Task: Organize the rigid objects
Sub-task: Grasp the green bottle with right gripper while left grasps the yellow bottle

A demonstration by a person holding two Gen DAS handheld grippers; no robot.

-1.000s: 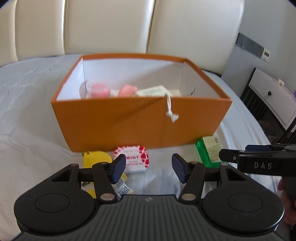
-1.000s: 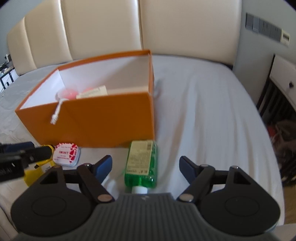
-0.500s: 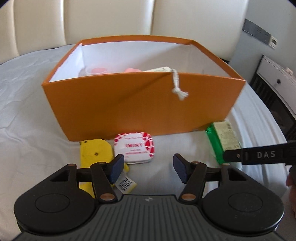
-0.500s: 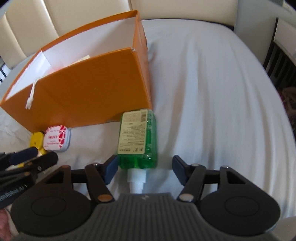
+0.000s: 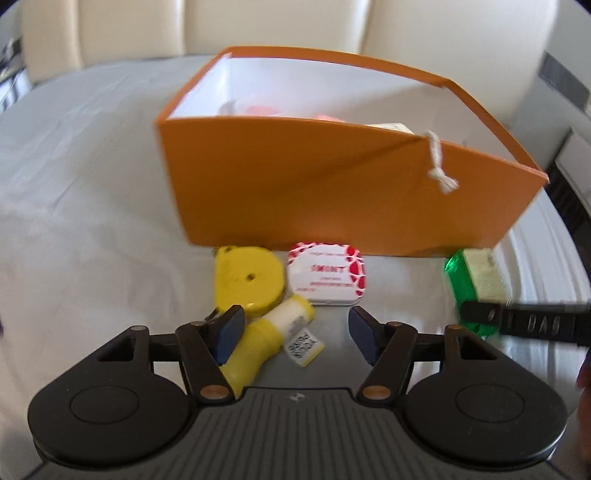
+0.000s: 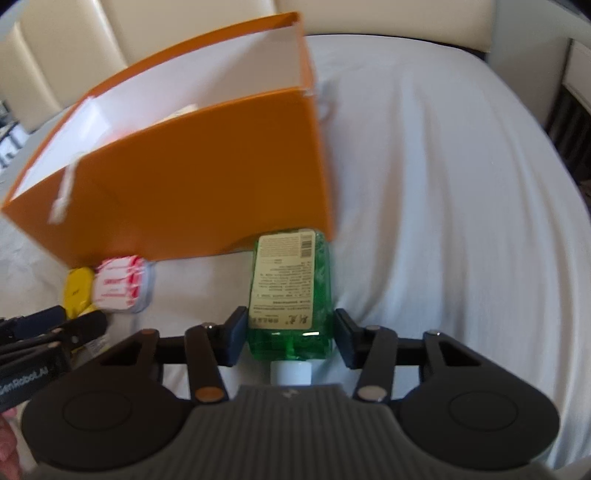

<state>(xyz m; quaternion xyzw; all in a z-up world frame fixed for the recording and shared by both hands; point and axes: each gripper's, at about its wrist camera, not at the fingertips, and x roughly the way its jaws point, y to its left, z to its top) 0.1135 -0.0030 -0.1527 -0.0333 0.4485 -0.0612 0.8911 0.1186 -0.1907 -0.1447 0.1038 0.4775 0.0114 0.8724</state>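
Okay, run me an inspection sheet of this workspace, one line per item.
Surface: white bedsheet, wrinkled.
Job's things: green bottle lying flat; mint tin, yellow disc and yellow tube before the orange box, which already holds items.
Clutter: nothing seen.
Grippers: right tool open, straddling the bottle; left tool open above the tube.
Cables: nothing seen.
Surroundings: cream headboard.

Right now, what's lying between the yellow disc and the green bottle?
The mint tin lies between the yellow disc and the green bottle, then bare sheet; the left wrist view shows it.
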